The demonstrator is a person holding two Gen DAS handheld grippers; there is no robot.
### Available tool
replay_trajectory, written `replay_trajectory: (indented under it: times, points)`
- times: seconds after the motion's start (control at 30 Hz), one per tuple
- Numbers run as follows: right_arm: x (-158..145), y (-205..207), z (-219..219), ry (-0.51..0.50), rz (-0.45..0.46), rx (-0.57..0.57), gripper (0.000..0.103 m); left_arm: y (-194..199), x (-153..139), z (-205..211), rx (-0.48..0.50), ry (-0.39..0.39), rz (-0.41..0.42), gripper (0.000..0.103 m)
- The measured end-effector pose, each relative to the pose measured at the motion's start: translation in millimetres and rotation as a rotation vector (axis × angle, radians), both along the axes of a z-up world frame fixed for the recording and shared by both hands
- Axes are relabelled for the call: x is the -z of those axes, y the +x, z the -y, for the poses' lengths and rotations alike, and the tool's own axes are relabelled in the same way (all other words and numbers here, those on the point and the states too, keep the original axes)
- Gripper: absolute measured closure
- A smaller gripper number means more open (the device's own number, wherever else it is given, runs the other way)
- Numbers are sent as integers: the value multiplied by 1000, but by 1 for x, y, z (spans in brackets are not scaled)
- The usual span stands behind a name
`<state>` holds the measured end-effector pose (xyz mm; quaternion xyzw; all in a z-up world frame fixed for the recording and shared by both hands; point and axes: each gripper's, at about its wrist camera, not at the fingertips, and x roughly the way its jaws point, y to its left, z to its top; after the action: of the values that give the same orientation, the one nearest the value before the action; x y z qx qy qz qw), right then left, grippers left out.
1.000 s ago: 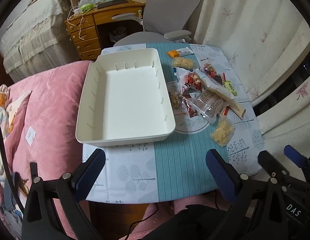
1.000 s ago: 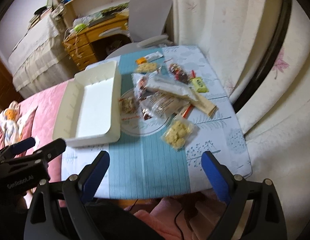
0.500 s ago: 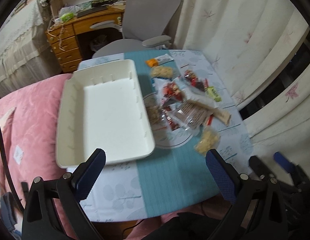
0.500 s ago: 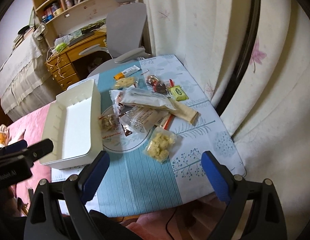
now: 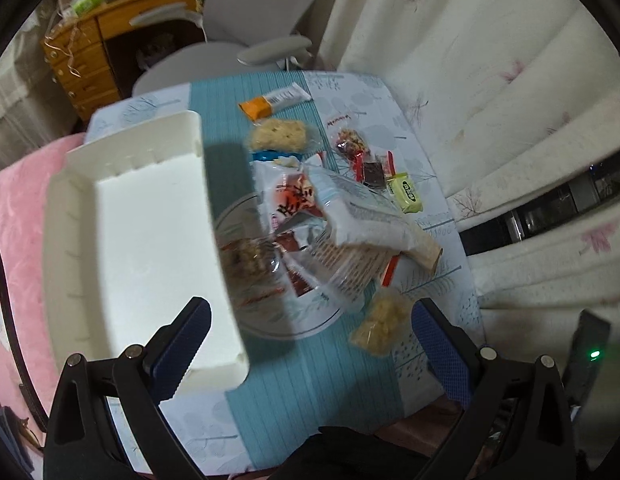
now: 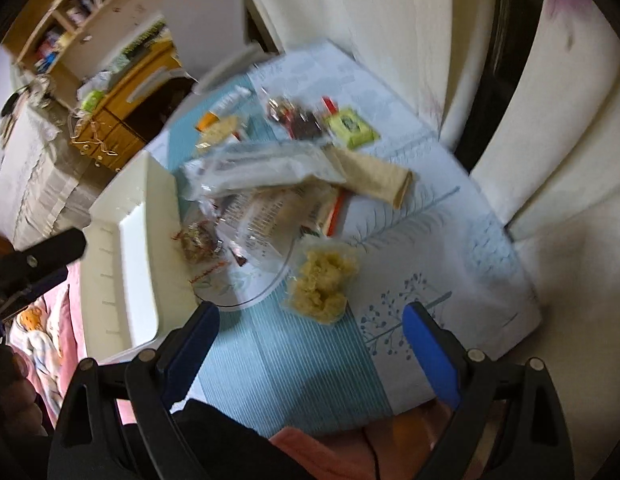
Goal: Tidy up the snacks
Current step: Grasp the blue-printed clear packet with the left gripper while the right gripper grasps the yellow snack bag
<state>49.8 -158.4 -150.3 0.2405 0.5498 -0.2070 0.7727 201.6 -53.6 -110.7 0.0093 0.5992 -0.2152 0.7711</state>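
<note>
An empty white bin [image 5: 141,240] sits on the left of the small table; it also shows in the right wrist view [image 6: 121,252]. A pile of wrapped snacks [image 5: 334,220] lies to its right over a clear plate [image 5: 277,320]. A clear bag of yellow puffs [image 6: 322,280] lies nearest, also in the left wrist view [image 5: 382,324]. A green candy [image 6: 352,128] and an orange bar [image 5: 257,108] lie farther back. My left gripper [image 5: 310,344] is open and empty above the near table edge. My right gripper [image 6: 310,348] is open and empty, just short of the puffs bag.
The table wears a teal and white leaf-print cloth [image 5: 310,380]. A grey office chair [image 5: 245,28] and wooden desk [image 5: 85,60] stand behind it. Cream curtains [image 5: 490,100] hang at the right. A pink bedspread [image 5: 13,216] lies at the left.
Both grippers have moved forward and lower toward the table, so the bin and snacks look larger. The right gripper has swung right, toward the puffs bag. Both stay open.
</note>
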Motion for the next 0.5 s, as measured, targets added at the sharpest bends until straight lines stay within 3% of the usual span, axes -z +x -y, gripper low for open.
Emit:
replay_trajectory:
  times: [0.27,0.5]
  points:
    - [66,21,36,191,-182,113,10,57,57,38,-13,-28,-170,3]
    - [106,41,44,278,-292,109,13,83,108,59,-58,-78,-339,4]
